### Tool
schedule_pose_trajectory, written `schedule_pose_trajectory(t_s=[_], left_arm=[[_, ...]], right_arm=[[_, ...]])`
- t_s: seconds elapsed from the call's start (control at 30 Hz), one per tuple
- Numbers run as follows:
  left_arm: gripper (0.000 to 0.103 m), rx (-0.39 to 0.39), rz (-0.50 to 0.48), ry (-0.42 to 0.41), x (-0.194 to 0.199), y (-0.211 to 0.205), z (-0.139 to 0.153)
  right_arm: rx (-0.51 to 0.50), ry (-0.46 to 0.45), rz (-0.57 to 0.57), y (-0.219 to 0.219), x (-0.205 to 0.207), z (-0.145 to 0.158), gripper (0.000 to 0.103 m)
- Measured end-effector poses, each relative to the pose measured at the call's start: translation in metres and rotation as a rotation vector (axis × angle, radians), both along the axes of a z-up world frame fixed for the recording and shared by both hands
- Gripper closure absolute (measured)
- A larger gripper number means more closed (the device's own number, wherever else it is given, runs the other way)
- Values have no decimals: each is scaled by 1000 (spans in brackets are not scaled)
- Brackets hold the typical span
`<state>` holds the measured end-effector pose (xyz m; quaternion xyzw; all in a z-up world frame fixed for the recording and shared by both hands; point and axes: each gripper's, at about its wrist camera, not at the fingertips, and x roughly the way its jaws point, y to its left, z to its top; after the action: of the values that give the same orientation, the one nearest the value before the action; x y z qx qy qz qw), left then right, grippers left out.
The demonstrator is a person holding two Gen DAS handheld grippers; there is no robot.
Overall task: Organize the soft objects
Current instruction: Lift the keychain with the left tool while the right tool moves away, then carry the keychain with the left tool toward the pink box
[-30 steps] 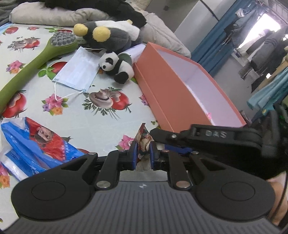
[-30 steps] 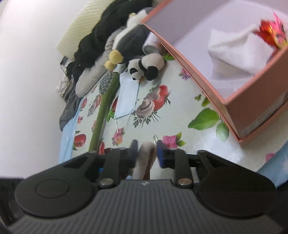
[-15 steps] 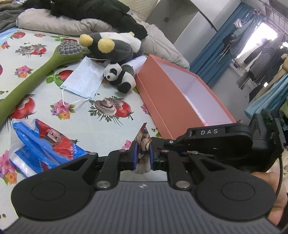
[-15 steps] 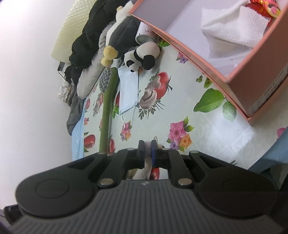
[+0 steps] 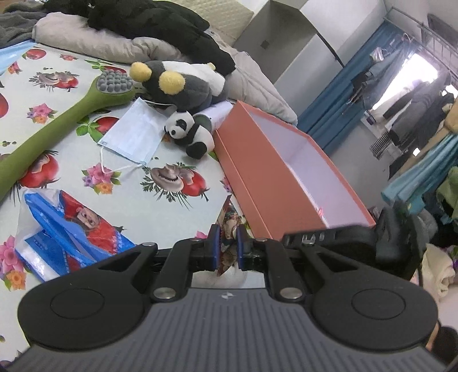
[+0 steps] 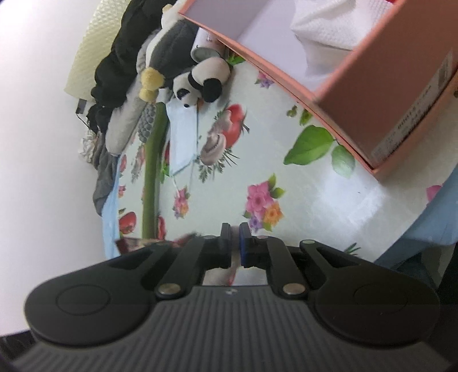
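Note:
My left gripper (image 5: 226, 243) is shut on a small printed packet (image 5: 227, 226) and holds it above the flowered cloth, just left of the orange box (image 5: 274, 183). My right gripper (image 6: 235, 241) is shut on a pale soft thing (image 6: 233, 270), mostly hidden under its fingers; the right gripper's black body (image 5: 343, 237) sits beside the left one. A small panda plush (image 5: 189, 133) and a grey plush with yellow ears (image 5: 177, 83) lie by the box's far end. A white towel (image 6: 337, 25) lies inside the box (image 6: 400, 94).
A blue face mask (image 5: 131, 134), a green long-handled brush (image 5: 57, 120) and a blue-red plastic bag (image 5: 68, 226) lie on the cloth. Pillows and dark clothes (image 5: 160, 25) are heaped at the back. A white cylinder (image 5: 217, 113) lies behind the panda.
My right gripper has shut on the pale soft thing and drawn back from the box. My left gripper has lifted slightly with the packet, still shut.

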<state>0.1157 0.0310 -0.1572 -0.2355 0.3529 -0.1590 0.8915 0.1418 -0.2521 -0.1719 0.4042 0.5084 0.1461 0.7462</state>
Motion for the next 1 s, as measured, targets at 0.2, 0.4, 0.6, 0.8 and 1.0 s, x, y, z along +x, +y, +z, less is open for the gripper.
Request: schedule_pose_trajectory(t_s=[0.2,0.4,0.6,0.8,1.0], left_arm=[[89,33,40,21,5,0,3],[89,61,59,-3,4,-2,18],[89,97,79,-31,-2,-6,50],[89,133,89,-69,-11,-14,85],[88,141,84,-113,-21,-25,121]], right_arm=[[-37,-38,28,2,-6,6,94],[-146,-163,101,10,-11,36,94],[-258,-314,124,8,-20,76,94],[-351,-468,139,3,-29,120,94],[-408,-585,148,-4,-39,160,94]])
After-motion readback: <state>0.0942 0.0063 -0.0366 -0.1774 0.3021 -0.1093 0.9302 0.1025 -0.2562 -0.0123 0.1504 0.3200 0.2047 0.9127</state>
